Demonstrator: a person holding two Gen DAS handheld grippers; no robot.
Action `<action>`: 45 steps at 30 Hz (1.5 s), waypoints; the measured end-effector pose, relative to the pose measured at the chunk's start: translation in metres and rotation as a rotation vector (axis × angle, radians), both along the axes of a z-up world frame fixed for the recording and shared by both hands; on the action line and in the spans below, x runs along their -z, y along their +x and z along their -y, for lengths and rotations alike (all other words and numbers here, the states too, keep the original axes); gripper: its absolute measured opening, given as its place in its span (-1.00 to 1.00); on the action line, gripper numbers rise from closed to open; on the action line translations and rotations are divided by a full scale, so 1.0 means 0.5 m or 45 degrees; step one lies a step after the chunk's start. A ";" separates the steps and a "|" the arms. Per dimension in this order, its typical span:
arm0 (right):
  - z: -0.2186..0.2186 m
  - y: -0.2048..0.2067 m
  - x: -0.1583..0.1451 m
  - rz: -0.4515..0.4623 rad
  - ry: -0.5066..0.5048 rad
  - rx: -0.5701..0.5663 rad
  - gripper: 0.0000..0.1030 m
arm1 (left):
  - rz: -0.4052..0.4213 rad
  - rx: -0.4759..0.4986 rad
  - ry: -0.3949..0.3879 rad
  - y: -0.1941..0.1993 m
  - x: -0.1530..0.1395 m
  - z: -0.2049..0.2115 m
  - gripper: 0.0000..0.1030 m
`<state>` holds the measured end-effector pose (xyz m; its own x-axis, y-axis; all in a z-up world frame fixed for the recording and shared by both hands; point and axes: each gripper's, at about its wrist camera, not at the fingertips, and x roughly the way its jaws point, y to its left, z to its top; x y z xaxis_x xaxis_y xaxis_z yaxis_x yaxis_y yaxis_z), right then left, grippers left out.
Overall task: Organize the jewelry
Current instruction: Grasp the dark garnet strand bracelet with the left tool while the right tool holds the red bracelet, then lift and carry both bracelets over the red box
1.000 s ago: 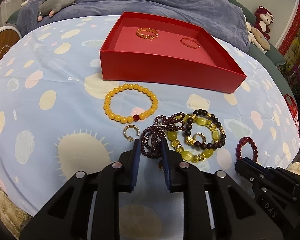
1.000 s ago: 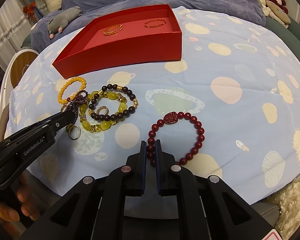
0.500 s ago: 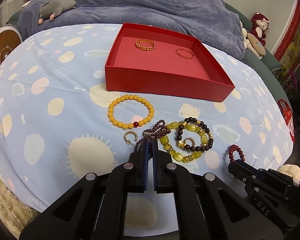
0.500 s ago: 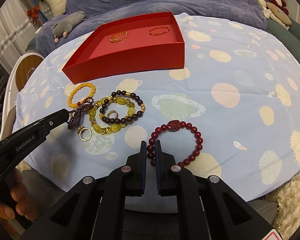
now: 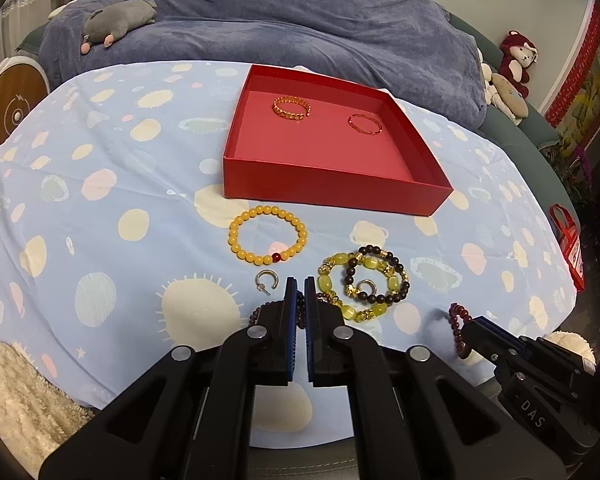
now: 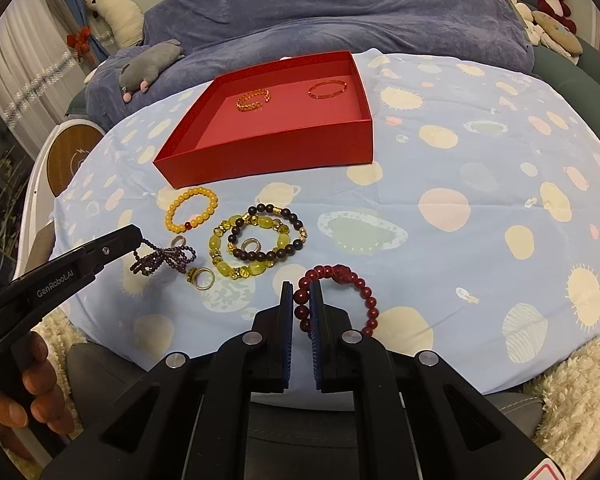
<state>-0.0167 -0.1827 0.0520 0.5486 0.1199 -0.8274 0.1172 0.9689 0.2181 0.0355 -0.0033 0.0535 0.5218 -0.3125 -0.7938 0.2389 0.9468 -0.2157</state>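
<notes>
My left gripper is shut on a dark purple bead strand and holds it lifted off the cloth; the strand dangles from its tip. My right gripper is shut on a dark red bead bracelet, also lifted; the bracelet shows in the left wrist view. A red tray holds a gold chain bracelet and a thin red bangle. On the cloth lie a yellow bead bracelet, a yellow-green bracelet, a dark bead bracelet and rings.
The table wears a light blue spotted cloth. A blue blanket and a grey plush toy lie behind it. White fluffy fabric hangs at the near edges. A gold ring lies near the strand.
My left gripper closed on the purple strand and lifted it off the cloth. My right gripper raised the red bracelet. Both grippers pulled back and up from the table.
</notes>
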 end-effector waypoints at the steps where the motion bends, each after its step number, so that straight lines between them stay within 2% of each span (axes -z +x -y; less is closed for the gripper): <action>1: 0.000 0.000 -0.007 0.007 0.008 -0.002 -0.84 | 0.006 0.003 -0.003 -0.001 -0.008 0.000 -0.98; 8: 0.001 0.008 -0.040 0.054 0.037 -0.003 -0.84 | 0.055 0.022 -0.028 0.009 -0.059 0.000 -0.98; 14: 0.002 0.003 -0.028 0.033 0.035 -0.001 -0.84 | 0.011 -0.007 -0.019 0.012 -0.034 -0.019 -0.91; 16: 0.003 0.001 -0.021 0.022 0.038 0.001 -0.84 | -0.021 -0.022 -0.005 0.009 -0.009 -0.024 -0.52; 17: 0.003 0.001 -0.018 0.018 0.038 0.002 -0.84 | -0.034 -0.033 0.013 0.007 0.004 -0.025 -0.18; 18: 0.004 0.001 -0.017 0.015 0.040 0.002 -0.84 | -0.037 -0.039 0.025 0.003 0.014 -0.025 -0.14; 28: -0.002 0.002 -0.006 -0.006 0.045 -0.003 -0.84 | -0.147 0.080 0.083 -0.003 0.097 0.015 -0.15; 31: -0.002 0.002 -0.002 -0.013 0.047 -0.004 -0.84 | -0.137 0.074 0.104 -0.004 0.105 0.016 -0.38; 33: -0.002 0.003 0.000 -0.017 0.049 -0.003 -0.84 | -0.143 0.070 0.095 -0.001 0.107 0.012 -0.63; 36: -0.003 0.004 0.001 -0.018 0.051 -0.003 -0.84 | -0.144 0.063 0.082 0.000 0.107 0.005 -0.84; 45: -0.004 0.003 -0.010 0.002 0.058 -0.009 -0.84 | -0.086 0.066 0.015 -0.003 0.055 0.003 -0.89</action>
